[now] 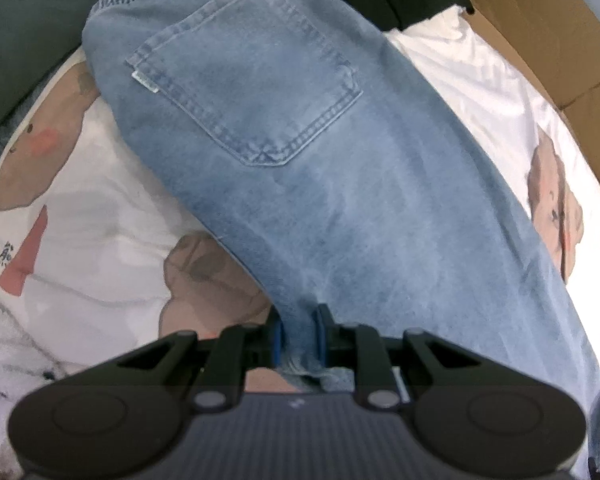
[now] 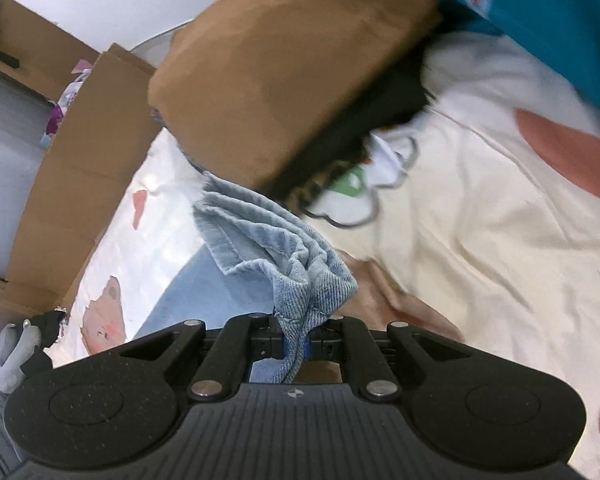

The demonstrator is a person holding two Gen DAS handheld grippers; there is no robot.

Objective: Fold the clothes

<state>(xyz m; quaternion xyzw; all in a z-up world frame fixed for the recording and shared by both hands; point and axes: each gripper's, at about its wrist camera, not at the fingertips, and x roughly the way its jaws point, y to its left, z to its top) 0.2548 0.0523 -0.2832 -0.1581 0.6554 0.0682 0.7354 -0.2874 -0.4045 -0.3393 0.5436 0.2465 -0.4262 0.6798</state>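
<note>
Light blue jeans [image 1: 300, 152] stretch across the white printed bedsheet [image 1: 92, 216] in the left wrist view, back pocket facing up. My left gripper [image 1: 299, 334] is shut on a pinch of the denim, its blue pads pressing the fabric from both sides. In the right wrist view my right gripper [image 2: 296, 344] is shut on a bunched hem of the jeans [image 2: 276, 248], which hangs crumpled in front of the fingers above the sheet. More of the denim lies flat below it.
A folded brown garment [image 2: 276, 64] on a dark one lies on the sheet [image 2: 480, 240] beyond the right gripper, with teal cloth [image 2: 540, 12] behind. Cardboard boxes [image 2: 80, 152] border the bed. A dark cushion [image 1: 24, 40] lies at the far left.
</note>
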